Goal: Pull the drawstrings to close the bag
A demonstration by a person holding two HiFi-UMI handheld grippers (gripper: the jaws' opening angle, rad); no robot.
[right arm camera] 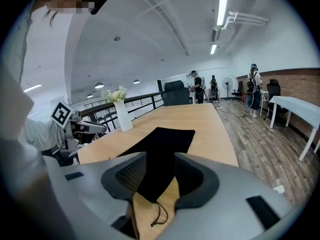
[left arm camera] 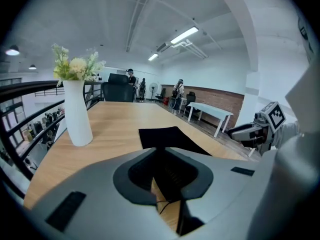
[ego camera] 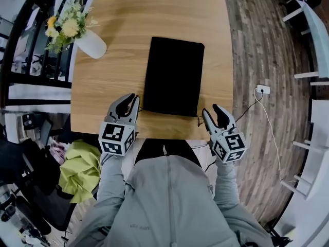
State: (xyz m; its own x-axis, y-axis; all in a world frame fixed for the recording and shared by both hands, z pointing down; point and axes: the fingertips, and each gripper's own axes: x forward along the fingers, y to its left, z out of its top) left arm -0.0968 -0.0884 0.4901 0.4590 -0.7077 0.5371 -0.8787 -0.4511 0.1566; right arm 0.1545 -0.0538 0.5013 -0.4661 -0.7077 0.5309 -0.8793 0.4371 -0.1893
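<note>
My right gripper [ego camera: 210, 110] has its jaws spread wide with nothing pinched. Looking along them I see the bag's near right corner and the loose right drawstring [right arm camera: 158, 215] curled on the wood, inside the gap but clear of both pads. My left gripper [ego camera: 133, 100] is pressed nearly together, leaving only a slit, and the thin left drawstring [left arm camera: 164, 204] shows in that slit; I can't tell whether the pads actually bite it. Outward from there, the black bag [ego camera: 172, 76] lies flat on the wooden table [ego camera: 128, 24], directly ahead and between the two grippers. Its long axis runs straight away from me, with the corded end at the near table edge. Each gripper sits just beside its own near corner, neither clearly closer. I judge the mouth not yet gathered, so the pull must go sideways, each cord drawn outward, away from the bag
</note>
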